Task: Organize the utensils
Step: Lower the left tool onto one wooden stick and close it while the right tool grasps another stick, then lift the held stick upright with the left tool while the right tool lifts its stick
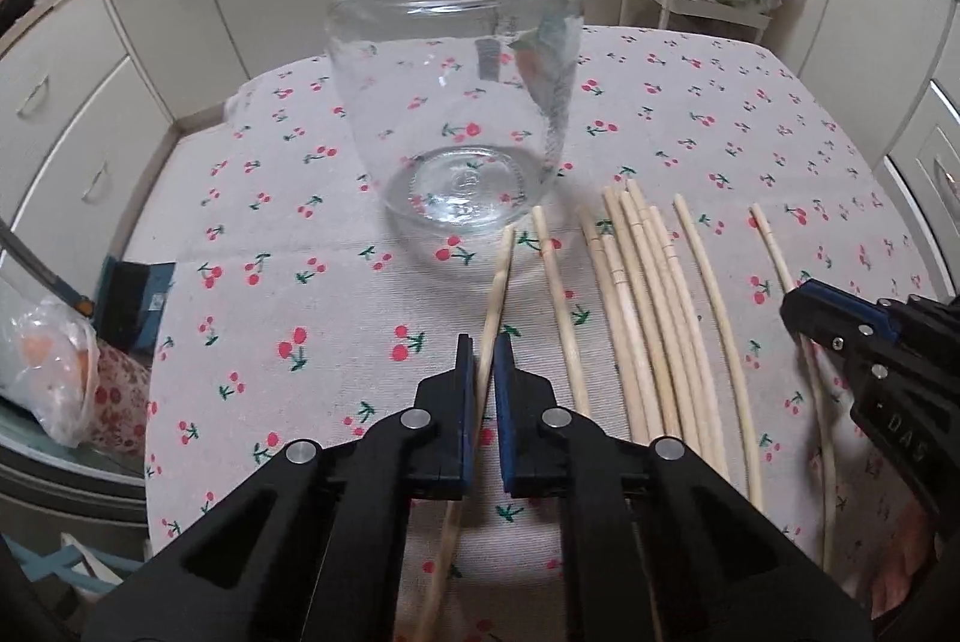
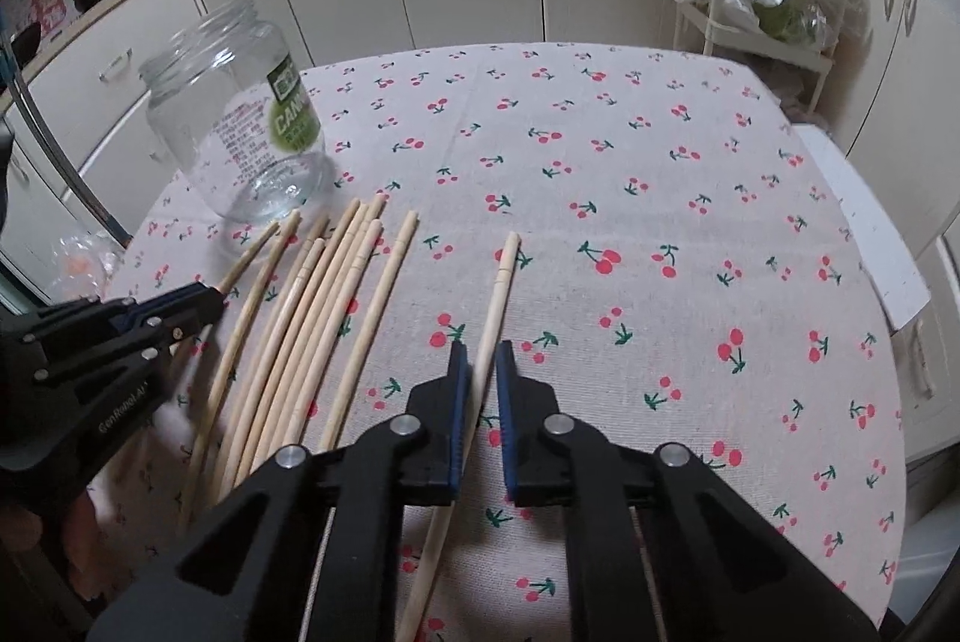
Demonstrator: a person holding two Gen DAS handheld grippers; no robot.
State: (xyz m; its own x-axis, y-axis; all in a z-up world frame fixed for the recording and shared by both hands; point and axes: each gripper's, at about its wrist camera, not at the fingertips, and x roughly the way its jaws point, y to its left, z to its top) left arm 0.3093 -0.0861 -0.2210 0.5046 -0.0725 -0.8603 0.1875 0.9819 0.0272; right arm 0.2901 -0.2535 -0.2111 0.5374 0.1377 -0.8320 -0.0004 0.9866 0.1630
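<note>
Each tool pinches one chopstick. The left tool (image 1: 485, 342) has its blue pads pressed onto the leftmost chopstick (image 1: 503, 270) of the row, whose tip lies just short of the glass jar (image 1: 456, 90) at 12 o'clock. The right tool (image 2: 481, 348) is clamped on the outlying chopstick (image 2: 501, 282), which lies apart at 3 o'clock of the others. The remaining chopsticks (image 1: 648, 306) lie loosely side by side on the cherry-print surface (image 2: 660, 198).

Both grips look to sit well back from the tips, so a held stick could pivot between the pads once lifted and miss the jar mouth. The jar is empty and probably light; a stick striking its rim might tip it. The left tool's stick lies close to its neighbour, which may drag along. A plastic bag (image 1: 54, 372) sits at 9 o'clock off the surface's edge, out of the way.
</note>
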